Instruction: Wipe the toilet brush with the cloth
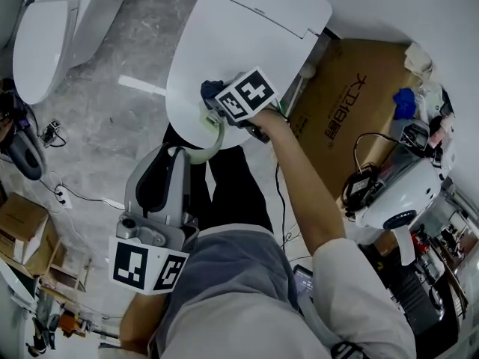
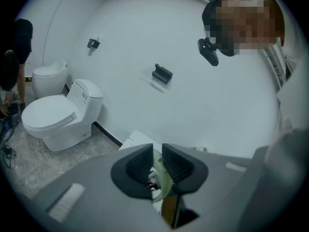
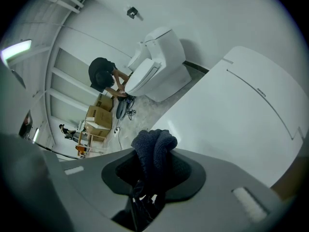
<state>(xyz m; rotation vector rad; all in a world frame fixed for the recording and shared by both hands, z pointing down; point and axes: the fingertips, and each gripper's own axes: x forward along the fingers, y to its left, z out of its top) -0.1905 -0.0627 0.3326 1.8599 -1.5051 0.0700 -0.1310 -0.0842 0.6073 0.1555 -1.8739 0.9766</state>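
- The left gripper (image 1: pixel 178 155) sits low at the left of the head view, its marker cube (image 1: pixel 146 268) nearest the camera and its jaws pointing away toward the toilet
- In the left gripper view, the left gripper (image 2: pixel 157 151) has its jaws drawn almost together, pinching a thin pale green strip of the brush (image 2: pixel 163 180) between the pads
- In the head view the brush (image 1: pixel 213 139) is a pale green curved band that arcs from the left jaws up and right to the front edge of the lid (image 1: pixel 247 36)
- The right gripper (image 1: pixel 215 105) reaches over the closed white lid, its own cube facing up
- In the right gripper view, the right gripper (image 3: pixel 154 161) is clamped on the cloth (image 3: pixel 153 149), a dark blue knitted wad that bulges out past the jaw tips, with the lid (image 3: pixel 227 115) beyond it
- In the head view the cloth (image 1: pixel 211 88) sits just above the upper end of the brush; whether the two touch cannot be told
- A second toilet (image 1: pixel 45 43) stands at the upper left on the grey floor (image 1: pixel 97 118), and a box (image 1: pixel 352 103) lies right of the lid
- A person (image 3: pixel 104 76) bends beside that second toilet (image 3: pixel 154 66) in the right gripper view
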